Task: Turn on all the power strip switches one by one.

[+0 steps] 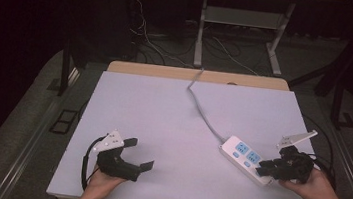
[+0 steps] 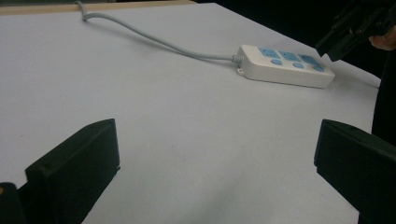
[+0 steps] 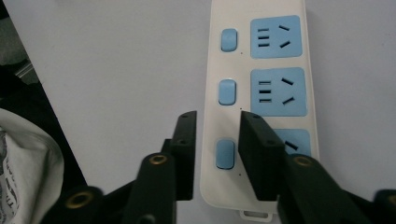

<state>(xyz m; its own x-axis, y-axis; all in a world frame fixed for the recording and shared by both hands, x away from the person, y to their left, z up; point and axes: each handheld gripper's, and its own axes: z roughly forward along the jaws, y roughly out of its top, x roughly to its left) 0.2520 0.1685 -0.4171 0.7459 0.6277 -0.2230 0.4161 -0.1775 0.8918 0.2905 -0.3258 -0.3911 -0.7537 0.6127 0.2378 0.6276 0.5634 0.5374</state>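
A white power strip [image 1: 243, 156] with three blue sockets and three blue switches lies at the table's right front, and its grey cable [image 1: 203, 115] runs off to the far edge. My right gripper [image 1: 266, 169] hovers over the strip's near end. In the right gripper view its jaws [image 3: 218, 121] stand narrowly apart, with the nearest blue switch [image 3: 224, 154] showing in the gap between them; the pads do not press on it. My left gripper [image 1: 140, 154] rests at the left front, wide open [image 2: 217, 158] with nothing between its fingers. Well beyond its jaws lies the strip [image 2: 280, 70].
The white table top [image 1: 163, 108] has a wooden strip along its far edge. Behind the table stand a metal frame and loose cables on the dark floor. A person's hands come in at the bottom left and bottom right.
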